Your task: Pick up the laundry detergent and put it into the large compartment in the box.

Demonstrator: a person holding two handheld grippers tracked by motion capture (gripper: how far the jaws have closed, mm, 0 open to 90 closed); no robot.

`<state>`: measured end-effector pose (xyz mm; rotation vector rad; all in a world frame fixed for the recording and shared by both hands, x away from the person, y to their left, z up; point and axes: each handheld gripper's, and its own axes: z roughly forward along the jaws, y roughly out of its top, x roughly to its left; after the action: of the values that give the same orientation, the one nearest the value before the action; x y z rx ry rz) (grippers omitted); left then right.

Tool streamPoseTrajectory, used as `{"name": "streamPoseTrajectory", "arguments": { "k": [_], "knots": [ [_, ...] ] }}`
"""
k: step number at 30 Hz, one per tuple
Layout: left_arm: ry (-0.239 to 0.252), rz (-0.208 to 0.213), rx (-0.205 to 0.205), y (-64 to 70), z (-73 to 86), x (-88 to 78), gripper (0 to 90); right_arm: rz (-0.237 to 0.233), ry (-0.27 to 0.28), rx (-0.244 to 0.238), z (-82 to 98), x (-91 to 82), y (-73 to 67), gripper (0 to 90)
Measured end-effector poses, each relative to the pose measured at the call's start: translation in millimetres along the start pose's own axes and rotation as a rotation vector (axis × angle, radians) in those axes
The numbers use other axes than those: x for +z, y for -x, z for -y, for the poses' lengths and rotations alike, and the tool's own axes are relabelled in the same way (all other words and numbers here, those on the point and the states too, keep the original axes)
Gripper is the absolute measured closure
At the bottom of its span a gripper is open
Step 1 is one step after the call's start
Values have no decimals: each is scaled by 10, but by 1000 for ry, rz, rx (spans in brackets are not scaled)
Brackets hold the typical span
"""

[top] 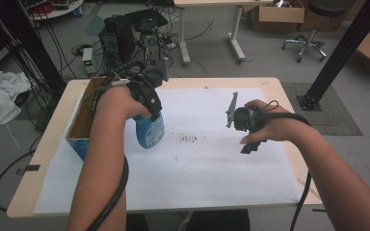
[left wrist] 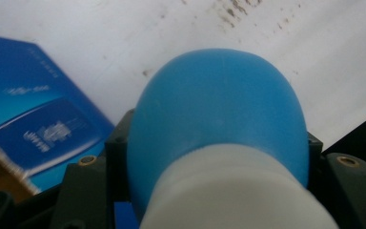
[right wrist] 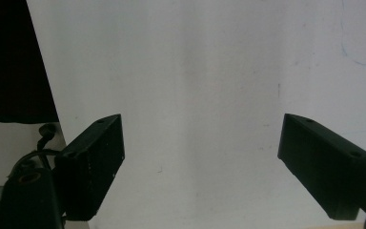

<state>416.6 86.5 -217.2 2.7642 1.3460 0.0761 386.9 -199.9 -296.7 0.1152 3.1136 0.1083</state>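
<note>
My left tongs (top: 147,103) gripped the blue bottle (top: 150,129) at its neck, body hanging down over the white sheet (top: 207,168) beside the box (top: 79,127); my right tongs (top: 250,139) stood released, well apart

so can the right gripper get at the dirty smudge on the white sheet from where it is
Probably yes: the right gripper hangs open and empty beside the smudge, with bare sheet between them.

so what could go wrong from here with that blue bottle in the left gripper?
1. The left gripper clamps the blue bottle near its white neck; the rounded body might slip or swing.
2. The open cardboard box stands close beside it and could get knocked.
3. The right gripper is open and empty, so nothing backs up the bottle.
</note>
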Motion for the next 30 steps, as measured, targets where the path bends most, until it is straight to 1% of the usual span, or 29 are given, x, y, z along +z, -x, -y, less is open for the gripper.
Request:
{"name": "streamPoseTrajectory", "arguments": {
  "k": [1,3,7,12,13,14,17,18,19,23,25,28,30],
  "knots": [
    [0,-3,-7,-9,10,-44,394,0,-1,1,0,-3,1,159],
    [6,-1,-48,-39,30,-119,394,-1,-1,3,2,-10,1,159],
    [-5,-3,-85,-77,71,-267,394,1,-3,4,9,-26,8,159],
    [-9,-8,-164,-130,130,-458,394,2,2,7,11,-40,10,159],
    [-9,-8,-164,-130,130,-458,394,4,2,6,10,-41,9,159],
    [-10,-11,-191,-162,158,-543,394,6,-3,4,8,-47,8,159],
    [-6,-23,-236,-214,200,-674,394,3,0,6,10,-52,5,159],
    [-4,-29,-246,-233,216,-729,394,3,0,5,11,-54,5,159],
    [-4,-29,-246,-233,216,-729,394,4,0,7,13,-58,3,159],
    [4,-44,-280,-303,276,-916,394,5,1,7,17,-68,2,159],
    [5,-47,-288,-312,289,-944,394,5,1,7,18,-69,3,159],
    [5,-60,-317,-356,337,-1033,394,4,1,8,17,-65,18,160],
    [5,-66,-330,-378,356,-1071,394,6,15,12,15,-73,30,158]
  ]
}}
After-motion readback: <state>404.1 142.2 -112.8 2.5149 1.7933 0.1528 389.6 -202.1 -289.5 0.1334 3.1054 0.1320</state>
